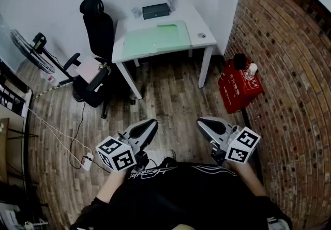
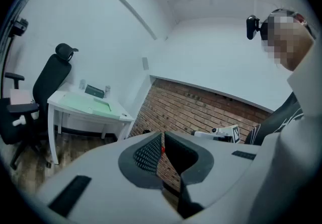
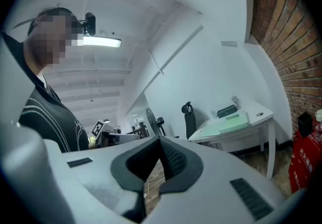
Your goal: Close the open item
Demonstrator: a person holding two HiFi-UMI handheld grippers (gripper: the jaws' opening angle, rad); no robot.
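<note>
We have both claws closed with nothing in them: left claw (image 1: 148,125) and right claw (image 1: 205,123) held low over the wood floor (image 1: 170,89), well apart from the white surface (image 1: 194,17). The task item looks to be the dark boxy thing (image 1: 156,11) at the surface's back edge, behind a pale green mat (image 1: 155,37); too small for us to tell if it's open
</note>
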